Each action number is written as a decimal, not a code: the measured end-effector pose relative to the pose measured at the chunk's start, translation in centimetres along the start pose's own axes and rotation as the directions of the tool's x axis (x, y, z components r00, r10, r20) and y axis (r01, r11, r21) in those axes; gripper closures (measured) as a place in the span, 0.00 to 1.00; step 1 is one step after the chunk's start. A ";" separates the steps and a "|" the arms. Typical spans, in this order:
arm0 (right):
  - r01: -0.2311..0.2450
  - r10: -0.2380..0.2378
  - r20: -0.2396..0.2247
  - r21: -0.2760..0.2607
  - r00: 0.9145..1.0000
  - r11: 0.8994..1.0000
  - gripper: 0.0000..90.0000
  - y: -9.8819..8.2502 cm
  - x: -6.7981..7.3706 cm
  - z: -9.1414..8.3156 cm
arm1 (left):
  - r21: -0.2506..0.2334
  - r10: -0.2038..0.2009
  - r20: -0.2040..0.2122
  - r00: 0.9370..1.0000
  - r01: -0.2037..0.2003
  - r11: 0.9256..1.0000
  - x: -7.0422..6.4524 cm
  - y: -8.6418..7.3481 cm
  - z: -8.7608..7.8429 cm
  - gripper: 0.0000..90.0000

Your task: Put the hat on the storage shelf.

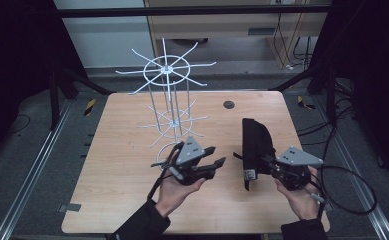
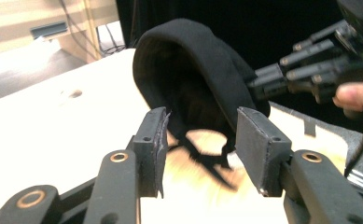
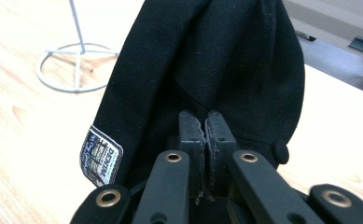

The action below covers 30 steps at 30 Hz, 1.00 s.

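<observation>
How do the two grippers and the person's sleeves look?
The left gripper and the right gripper are black linkage mechanisms with brass-coloured pivot rings. Each carries a grey three-cornered plate on top. The jaws end in flat dark grey pads with worn edges. A black cable trails from the right gripper. Both sleeves are dark.

White wire rack (image 1: pixel 171 102); wooden table (image 1: pixel 117 165).

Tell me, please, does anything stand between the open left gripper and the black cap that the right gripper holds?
Nothing visible does. In the left gripper view, the left gripper has open jaws facing the black cap, with bare table between them. The right gripper pinches the cap's fabric. The white wire rack stands off to the side.
</observation>
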State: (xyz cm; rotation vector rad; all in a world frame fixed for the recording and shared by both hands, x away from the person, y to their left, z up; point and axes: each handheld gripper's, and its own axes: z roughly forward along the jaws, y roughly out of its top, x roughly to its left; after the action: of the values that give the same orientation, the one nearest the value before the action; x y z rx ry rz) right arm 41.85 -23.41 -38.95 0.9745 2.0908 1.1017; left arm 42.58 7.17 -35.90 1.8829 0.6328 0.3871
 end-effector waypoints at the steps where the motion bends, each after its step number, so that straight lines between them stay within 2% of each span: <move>1: 0.008 -0.008 -0.006 0.009 1.000 1.000 0.97 0.1 0.3 0.3 | -0.001 -0.007 -0.015 1.000 0.007 1.000 0.3 -0.6 -0.7 0.58; 4: 0.027 -0.026 -0.024 0.037 0.999 0.999 0.97 0.3 1.1 1.4 | 0.004 -0.032 -0.041 0.999 0.033 0.999 1.1 -2.3 -2.7 0.58; 7: 0.039 -0.037 -0.041 0.064 0.998 0.997 0.97 0.3 1.8 2.5 | 0.026 -0.041 -0.065 0.997 0.042 0.999 1.8 -4.0 -4.5 0.58; 9: 0.049 -0.045 -0.048 0.078 0.998 0.996 0.97 0.3 2.2 3.2 | 0.051 -0.029 -0.084 0.996 0.034 0.998 2.3 -5.2 -5.7 0.57; 10: 0.060 -0.055 -0.054 0.084 0.997 0.995 0.97 0.4 2.4 3.4 | 0.051 -0.029 -0.084 0.996 0.034 0.998 2.3 -5.2 -5.7 0.57; 12: 0.074 -0.068 -0.059 0.097 0.996 0.993 0.97 0.5 2.7 3.9 | 0.064 -0.048 -0.120 0.992 0.056 0.996 3.2 -6.8 -7.7 0.57; 14: 0.077 -0.070 -0.068 0.106 0.995 0.991 0.97 0.7 2.8 4.2 | 0.060 -0.074 -0.146 0.987 0.084 0.995 4.0 -7.9 -8.9 0.57; 15: 0.077 -0.070 -0.068 0.106 0.995 0.991 0.97 0.7 2.8 4.2 | 0.060 -0.074 -0.146 0.987 0.084 0.995 4.0 -7.9 -8.9 0.57; 16: 0.085 -0.076 -0.080 0.113 0.994 0.990 0.97 0.8 3.2 4.7 | 0.055 -0.098 -0.184 0.978 0.110 0.992 5.0 -8.8 -10.0 0.56; 17: 0.090 -0.081 -0.084 0.116 0.993 0.989 0.97 0.9 3.3 4.9 | 0.053 -0.118 -0.200 0.973 0.131 0.990 5.6 -9.3 -10.4 0.56; 18: 0.096 -0.086 -0.091 0.121 0.992 0.988 0.97 0.9 3.6 5.3 | 0.052 -0.132 -0.218 0.967 0.147 0.988 6.2 -9.8 -10.7 0.56; 19: 0.106 -0.094 -0.099 0.128 0.991 0.986 0.97 1.0 3.9 5.6 | 0.049 -0.146 -0.245 0.959 0.162 0.986 7.0 -10.4 -11.0 0.56; 22: 0.138 -0.123 -0.112 0.138 0.986 0.981 0.97 1.2 4.8 6.7 | 0.044 -0.185 -0.286 0.940 0.206 0.978 8.6 -11.4 -11.4 0.56; 23: 0.146 -0.130 -0.117 0.141 0.985 0.979 0.97 1.3 5.1 7.0 | 0.044 -0.185 -0.286 0.940 0.206 0.978 8.6 -11.4 -11.4 0.55; 24: 0.156 -0.139 -0.121 0.149 0.983 0.976 0.97 1.4 5.4 7.4 | 0.043 -0.199 -0.319 0.927 0.224 0.974 9.6 -12.1 -11.4 0.55; 27: 0.189 -0.170 -0.120 0.168 0.978 0.967 0.97 1.6 6.1 8.1 | 0.049 -0.204 -0.368 0.907 0.238 0.970 10.8 -13.2 -11.3 0.53; 30: 0.231 -0.213 -0.107 0.202 0.971 0.952 0.97 1.7 6.8 8.7 | 0.058 -0.217 -0.395 0.893 0.259 0.964 11.8 -14.1 -11.6 0.51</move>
State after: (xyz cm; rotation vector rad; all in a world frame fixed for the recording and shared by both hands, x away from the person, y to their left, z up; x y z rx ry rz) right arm 45.15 -13.47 -42.82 0.7749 2.3583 0.8301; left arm 42.43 27.01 -44.80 1.8150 1.1604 0.5788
